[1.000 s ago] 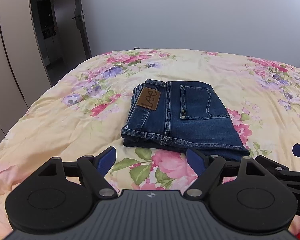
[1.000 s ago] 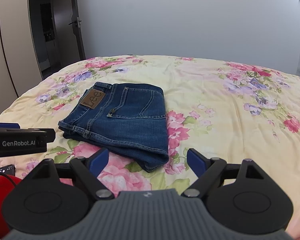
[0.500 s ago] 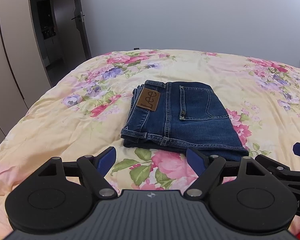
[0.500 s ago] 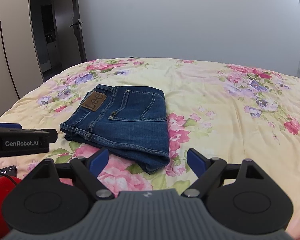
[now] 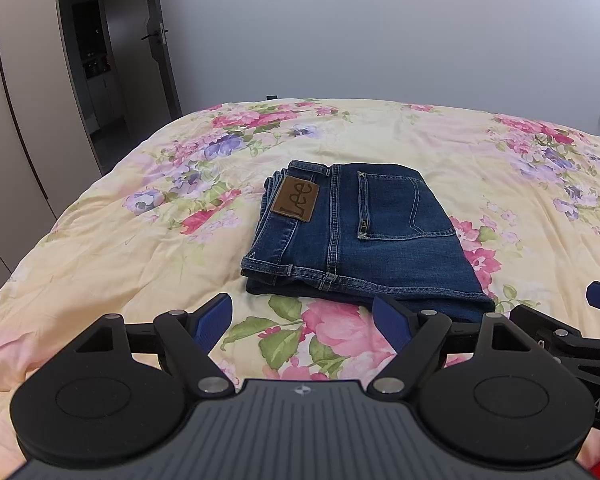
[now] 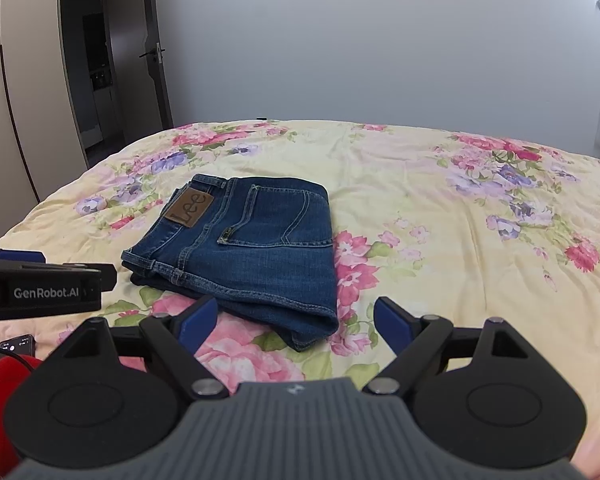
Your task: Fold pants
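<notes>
folded jeans (image 5: 360, 236) on floral bedspread (image 5: 140, 248), grey wall (image 5: 380, 28) behind; left tool (image 5: 302, 318), right tool (image 6: 296, 320) wide open, empty.

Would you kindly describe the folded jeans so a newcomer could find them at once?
On the floral bedspread lie the folded jeans, left of its middle. They are the only dark blue bundle there, with a brown Lee patch and a back pocket facing up.

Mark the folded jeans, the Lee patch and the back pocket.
folded jeans (image 5: 380, 264), left wrist view, lower denim panel
Lee patch (image 5: 296, 199), left wrist view, patch centre
back pocket (image 6: 276, 216), right wrist view, pocket face
</notes>
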